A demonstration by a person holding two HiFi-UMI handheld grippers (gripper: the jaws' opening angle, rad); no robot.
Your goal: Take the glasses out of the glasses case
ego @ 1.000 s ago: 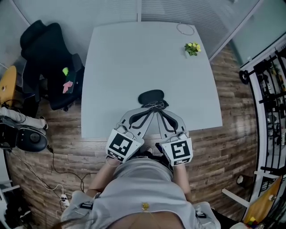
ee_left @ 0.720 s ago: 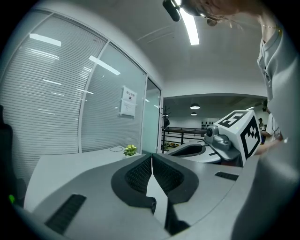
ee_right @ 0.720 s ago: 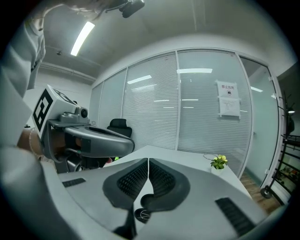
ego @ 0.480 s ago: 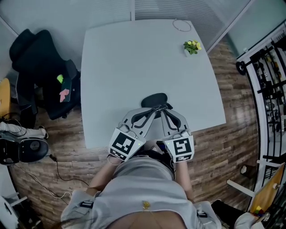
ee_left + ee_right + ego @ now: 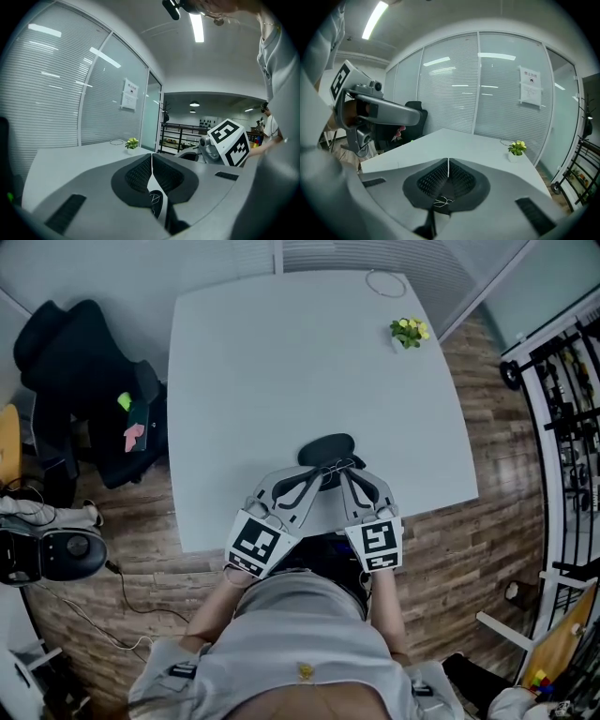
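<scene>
Both claws are down at the near edge of the tabletop (image 5: 281, 352), tips meeting at the dark oval case (image 5: 325, 447). My left claw (image 5: 151, 164) is pinched narrow on a dark piece with a round emblem, no lettering I can read. Pretty sure that's the case. My right claw (image 5: 448, 165) is closed too, with the thin wire of the glasses (image 5: 440, 201) caught between the jaws. The sign (image 5: 530, 89) on the glass wall is too small to read. A little plant (image 5: 408, 331) sits at the far corner.
</scene>
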